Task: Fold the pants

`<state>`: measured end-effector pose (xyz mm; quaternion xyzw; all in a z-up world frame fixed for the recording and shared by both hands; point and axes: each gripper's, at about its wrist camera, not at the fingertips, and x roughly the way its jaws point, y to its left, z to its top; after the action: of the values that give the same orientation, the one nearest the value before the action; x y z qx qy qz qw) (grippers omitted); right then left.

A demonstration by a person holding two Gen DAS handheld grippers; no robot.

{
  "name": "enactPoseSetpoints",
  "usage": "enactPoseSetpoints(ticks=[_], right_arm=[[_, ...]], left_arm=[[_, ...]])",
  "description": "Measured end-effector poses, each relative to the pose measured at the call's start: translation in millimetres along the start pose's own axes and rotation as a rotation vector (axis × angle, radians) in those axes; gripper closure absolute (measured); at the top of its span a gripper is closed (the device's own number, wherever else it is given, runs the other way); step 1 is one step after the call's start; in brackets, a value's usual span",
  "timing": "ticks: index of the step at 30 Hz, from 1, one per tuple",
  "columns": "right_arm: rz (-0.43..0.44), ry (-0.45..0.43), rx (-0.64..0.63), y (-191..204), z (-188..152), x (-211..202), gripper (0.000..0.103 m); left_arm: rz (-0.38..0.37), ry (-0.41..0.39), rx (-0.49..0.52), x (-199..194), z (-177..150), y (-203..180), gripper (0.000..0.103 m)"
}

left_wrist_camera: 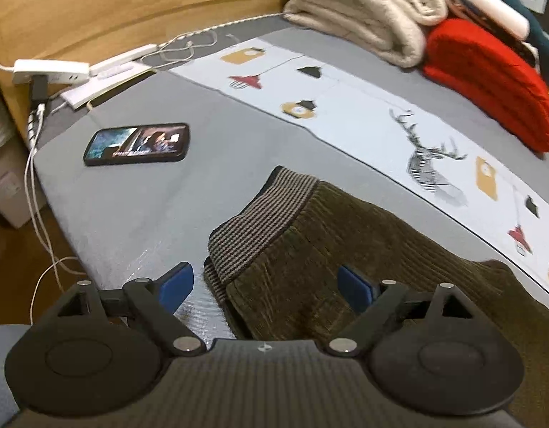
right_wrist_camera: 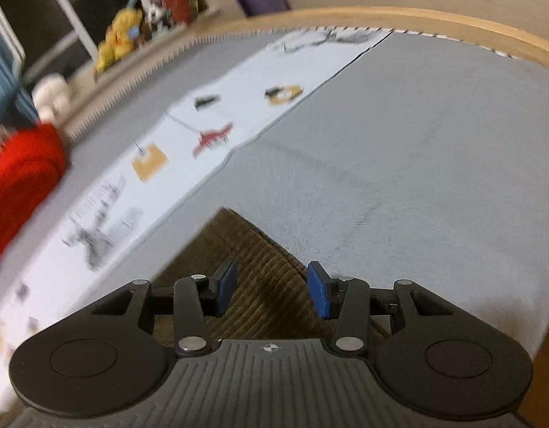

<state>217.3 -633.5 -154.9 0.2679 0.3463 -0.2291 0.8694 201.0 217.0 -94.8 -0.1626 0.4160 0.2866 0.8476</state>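
Note:
Olive corduroy pants (left_wrist_camera: 345,235) with a striped knit waistband (left_wrist_camera: 260,214) lie flat on the grey bed sheet (left_wrist_camera: 160,214). My left gripper (left_wrist_camera: 265,287) hovers over the waistband's near corner with its blue pads (left_wrist_camera: 178,285) spread wide, touching no cloth. In the blurred right wrist view, a folded corner of the pants (right_wrist_camera: 249,246) lies below my right gripper (right_wrist_camera: 272,290). Its jaws stand partly open. Corduroy shows in the gap between its pads (right_wrist_camera: 319,294), and they do not press on it.
A phone (left_wrist_camera: 137,144) with a lit screen lies on the sheet left of the pants. A power strip (left_wrist_camera: 49,71) and cables sit by the wooden bed frame (left_wrist_camera: 131,0). Folded beige blankets (left_wrist_camera: 363,10) and a red cushion (left_wrist_camera: 488,82) lie beyond. A wooden rail (right_wrist_camera: 452,25) edges the bed.

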Motion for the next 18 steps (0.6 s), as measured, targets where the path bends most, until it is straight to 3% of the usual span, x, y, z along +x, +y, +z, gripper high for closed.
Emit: enactPoseSetpoints(ticks=[2,3,5,7,8,10,11,12,16,18], right_arm=[[-0.042,-0.009,-0.063,8.4,-3.6,10.5,0.07],[-0.059,-0.031,-0.116,12.3,-7.5,9.2,0.094],[-0.057,-0.111,-0.204,20.8,-9.8,1.7,0.098],[-0.047,-0.16,-0.203,23.8,-2.1,-1.8,0.098],[-0.047,-0.167,-0.171,21.2,1.9,-1.3,0.098],[-0.066,-0.096,-0.145,14.7,4.6,12.6,0.098],[-0.102,-0.046,-0.143,11.3,1.3,22.9,0.097],[-0.122,-0.071,-0.147,9.3,-2.9,23.5,0.094],[-0.178,-0.12,-0.11,4.2,-5.9,4.3,0.051],[-0.137,-0.161,-0.077,-2.6,-10.7,-20.8,0.051]], left_arm=[[0.014,0.009,-0.005,4.1,0.6,-4.1,0.012],[0.019,0.012,-0.004,5.8,0.6,-6.4,0.012],[0.026,0.018,0.005,8.8,0.6,-13.3,0.012],[0.024,0.014,0.016,10.7,0.6,-20.5,0.012],[0.024,0.012,0.023,11.4,0.7,-24.6,0.012],[0.017,0.016,0.033,13.4,0.4,-30.7,0.012],[0.009,0.016,0.038,13.4,0.2,-33.4,0.012],[0.003,0.016,0.043,13.4,-0.1,-35.3,0.012],[-0.015,0.007,0.049,12.2,1.5,-39.2,0.012],[-0.03,-0.001,0.037,11.4,3.8,-37.7,0.011]])
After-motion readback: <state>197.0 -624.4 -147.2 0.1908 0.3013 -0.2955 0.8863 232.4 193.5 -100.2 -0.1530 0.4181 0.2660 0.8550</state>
